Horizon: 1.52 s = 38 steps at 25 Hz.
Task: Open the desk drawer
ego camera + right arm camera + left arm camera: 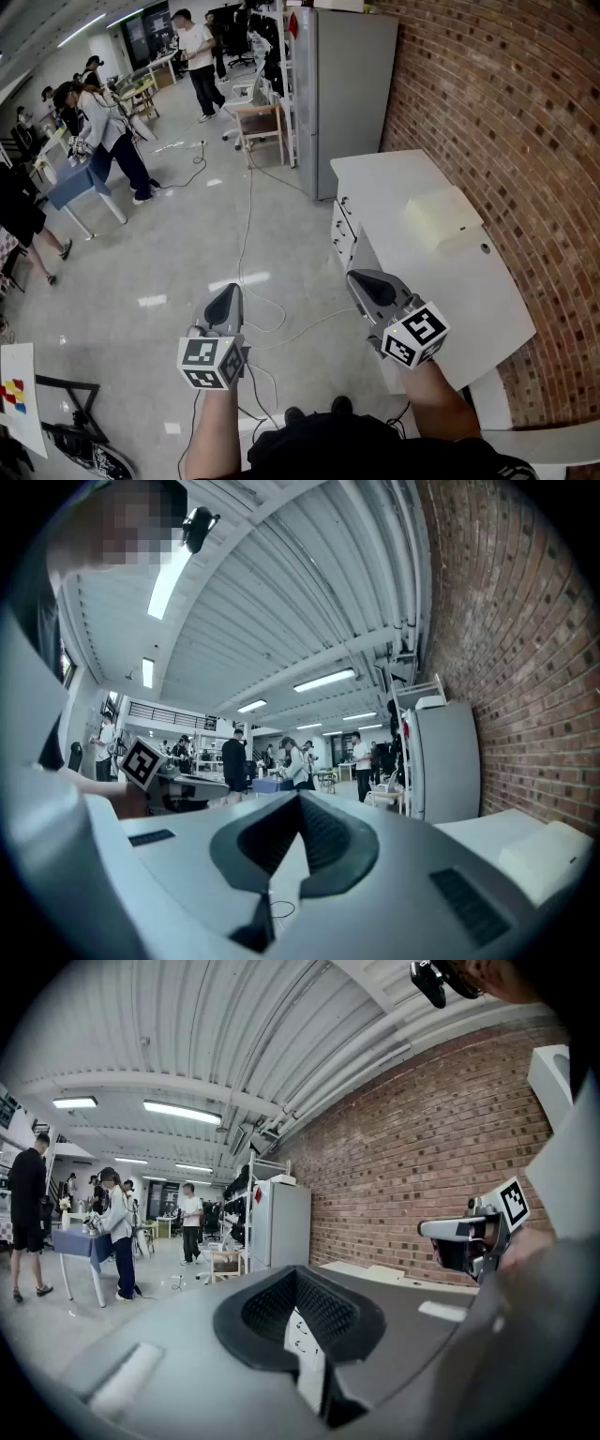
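A white desk (412, 272) stands against the brick wall at the right, its drawers (343, 225) with small handles facing left, all closed. In the head view my left gripper (225, 302) is held over the floor, well left of the desk, jaws shut and empty. My right gripper (366, 281) hovers at the desk's near left edge, above the drawer fronts, also shut with nothing held. In the left gripper view the drawer fronts (302, 1333) show through the gap ahead of the shut jaws, and the right gripper (464, 1234) appears at the right. The right gripper view shows the desk top (497, 832) at the right.
A cream box (441, 220) lies on the desk top. A grey cabinet (352, 94) stands beyond the desk. Cables (248, 244) trail over the floor. Several people (112, 136) stand at tables far left. A chair (258, 122) sits near the cabinet.
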Each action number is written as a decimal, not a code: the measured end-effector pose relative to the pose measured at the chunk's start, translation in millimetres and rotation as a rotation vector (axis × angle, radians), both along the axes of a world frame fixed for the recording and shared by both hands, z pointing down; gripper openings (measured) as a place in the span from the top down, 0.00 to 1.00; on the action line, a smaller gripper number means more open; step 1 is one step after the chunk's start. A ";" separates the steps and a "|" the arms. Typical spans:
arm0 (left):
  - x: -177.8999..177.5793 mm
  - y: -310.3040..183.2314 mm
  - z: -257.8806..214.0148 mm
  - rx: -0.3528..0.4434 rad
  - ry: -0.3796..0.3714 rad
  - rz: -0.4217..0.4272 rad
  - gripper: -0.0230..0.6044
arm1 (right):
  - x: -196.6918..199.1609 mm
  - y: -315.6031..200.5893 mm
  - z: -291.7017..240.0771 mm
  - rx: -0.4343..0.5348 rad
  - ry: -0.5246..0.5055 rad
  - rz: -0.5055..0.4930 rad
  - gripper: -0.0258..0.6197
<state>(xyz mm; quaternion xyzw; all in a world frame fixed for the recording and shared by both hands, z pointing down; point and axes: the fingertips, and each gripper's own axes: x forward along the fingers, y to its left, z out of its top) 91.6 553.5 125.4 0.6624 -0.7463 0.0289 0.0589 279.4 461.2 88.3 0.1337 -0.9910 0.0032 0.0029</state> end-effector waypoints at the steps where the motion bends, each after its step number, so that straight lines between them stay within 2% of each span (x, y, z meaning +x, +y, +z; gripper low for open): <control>1: 0.0 -0.3 0.7 -0.001 0.001 0.000 0.96 | 0.2 -0.6 0.6 -0.001 -0.001 0.000 0.94; 14: -1.1 -6.5 2.3 -0.008 0.002 0.007 0.96 | -3.8 -3.9 -0.1 0.006 -0.003 -0.025 0.94; 25: -1.7 -5.5 -1.8 0.019 -0.007 0.010 0.96 | 2.3 -9.9 -1.0 -0.008 -0.008 -0.017 0.94; 27: -1.8 -5.2 -2.4 0.021 -0.004 0.011 0.93 | 3.1 -9.9 -2.2 -0.003 -0.008 -0.019 0.94; 28: -1.9 -5.3 -2.5 0.021 0.000 0.012 0.88 | 3.4 -10.0 -2.4 -0.001 -0.005 -0.019 0.93; 29: -2.2 -5.4 -2.7 0.021 0.005 0.013 0.84 | 3.5 -10.2 -2.4 0.000 -0.003 -0.018 0.92; 31: -3.3 -4.8 -3.6 0.021 0.012 0.010 0.80 | 3.6 -10.5 -2.4 -0.001 0.003 -0.017 0.79; 38: -2.6 -2.2 -6.6 0.023 0.015 0.007 0.71 | 7.2 -10.6 -3.6 -0.005 0.003 -0.013 0.71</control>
